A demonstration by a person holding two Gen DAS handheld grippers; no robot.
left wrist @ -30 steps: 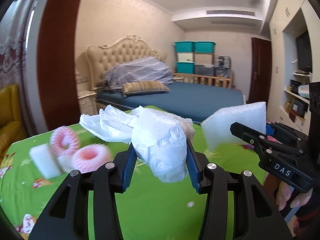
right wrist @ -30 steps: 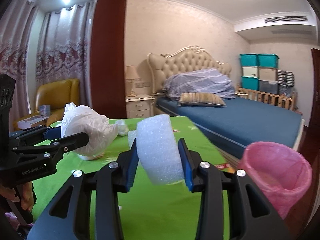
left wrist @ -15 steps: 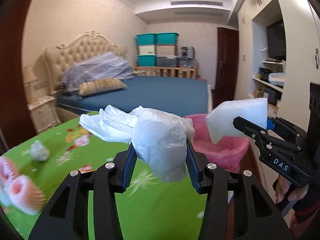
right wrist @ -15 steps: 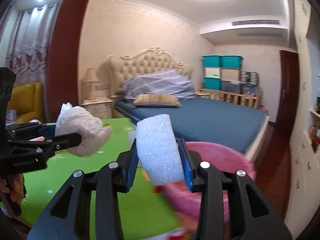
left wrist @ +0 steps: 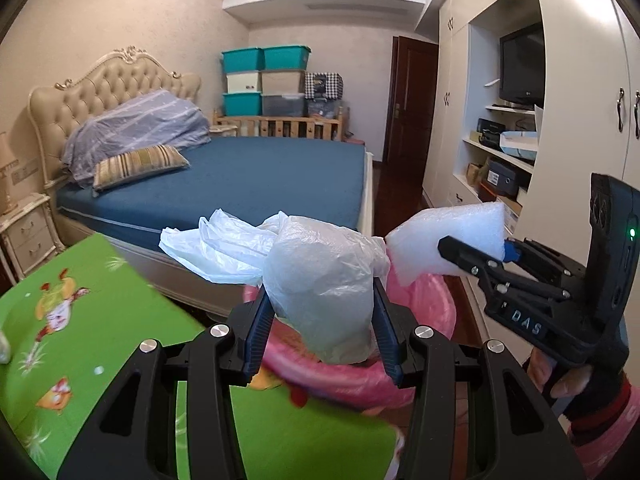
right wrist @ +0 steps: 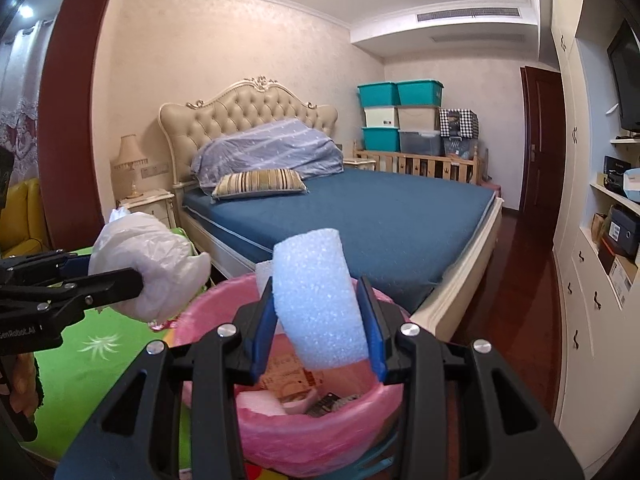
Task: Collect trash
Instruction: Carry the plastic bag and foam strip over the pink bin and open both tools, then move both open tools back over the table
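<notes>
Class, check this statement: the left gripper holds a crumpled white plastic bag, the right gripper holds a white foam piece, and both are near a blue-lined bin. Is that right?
Not quite: the bin is lined in pink, not blue, as the right wrist view shows. The rest stands: the left gripper holds the crumpled white plastic bag, and the right gripper holds the white foam piece.

My green cartoon-print table [left wrist: 100, 344]: mostly bare cloth here. Pink-lined bin [right wrist: 320, 440] sits just past its edge, trash inside.

Pink-lined bin [right wrist: 280, 432] mouth open below right tongs [right wrist: 318, 320], partly filled; left tongs [left wrist: 320, 316] with bag crowd bin's left side; green bench [left wrist: 80, 340] edge left, bed [right wrist: 380, 220] behind, floor right clear
</notes>
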